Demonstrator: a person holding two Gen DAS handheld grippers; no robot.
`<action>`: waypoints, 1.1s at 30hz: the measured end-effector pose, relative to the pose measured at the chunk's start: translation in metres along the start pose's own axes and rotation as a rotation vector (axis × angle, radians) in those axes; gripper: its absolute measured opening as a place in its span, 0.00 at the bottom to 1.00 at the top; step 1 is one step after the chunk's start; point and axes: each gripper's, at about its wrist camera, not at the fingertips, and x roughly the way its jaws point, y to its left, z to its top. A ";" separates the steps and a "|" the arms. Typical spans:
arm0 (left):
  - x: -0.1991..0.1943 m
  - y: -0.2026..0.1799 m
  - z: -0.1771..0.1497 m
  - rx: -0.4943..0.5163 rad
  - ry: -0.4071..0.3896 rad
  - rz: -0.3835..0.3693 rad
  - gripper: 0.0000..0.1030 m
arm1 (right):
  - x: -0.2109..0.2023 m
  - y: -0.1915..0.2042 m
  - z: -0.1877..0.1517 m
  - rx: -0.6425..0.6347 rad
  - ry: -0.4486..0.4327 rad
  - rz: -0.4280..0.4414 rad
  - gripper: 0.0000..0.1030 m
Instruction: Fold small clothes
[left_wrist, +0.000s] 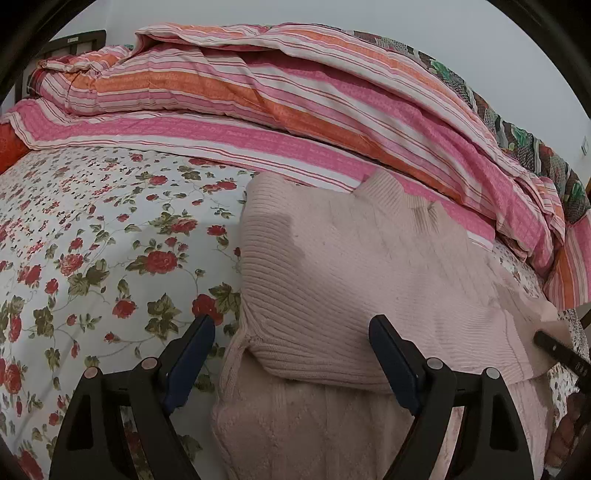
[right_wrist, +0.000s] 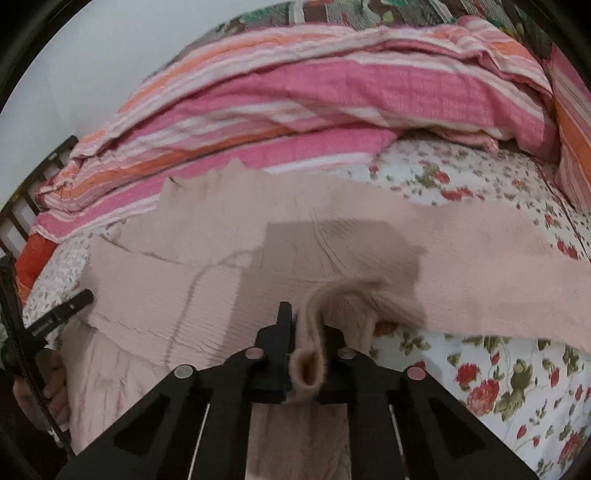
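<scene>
A pale pink knit sweater (left_wrist: 369, 266) lies on the floral bedsheet (left_wrist: 92, 240), its left side folded over the body. My left gripper (left_wrist: 291, 332) is open and empty, its fingers either side of the folded ribbed edge, just above it. In the right wrist view the sweater (right_wrist: 258, 240) spreads across the bed with one sleeve (right_wrist: 498, 266) stretched to the right. My right gripper (right_wrist: 306, 328) is shut on a bunched edge of the sweater (right_wrist: 314, 354) and holds it lifted. The left gripper's finger (right_wrist: 59, 314) shows at the left.
A pink and orange striped quilt (left_wrist: 295, 92) is piled along the far side of the bed, touching the sweater's collar. A dark wooden headboard (right_wrist: 22, 206) stands at the left. Floral sheet shows to the left (left_wrist: 92, 240) and right (right_wrist: 498, 369).
</scene>
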 end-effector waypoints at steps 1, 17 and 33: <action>0.000 0.000 0.000 0.000 -0.001 -0.001 0.82 | -0.002 0.003 0.002 -0.010 -0.021 0.008 0.05; 0.000 0.011 0.015 -0.034 -0.013 -0.071 0.77 | 0.012 -0.009 0.019 -0.026 0.014 -0.052 0.27; 0.007 0.022 0.036 -0.076 -0.088 -0.013 0.13 | -0.005 -0.014 0.015 -0.043 -0.068 -0.018 0.44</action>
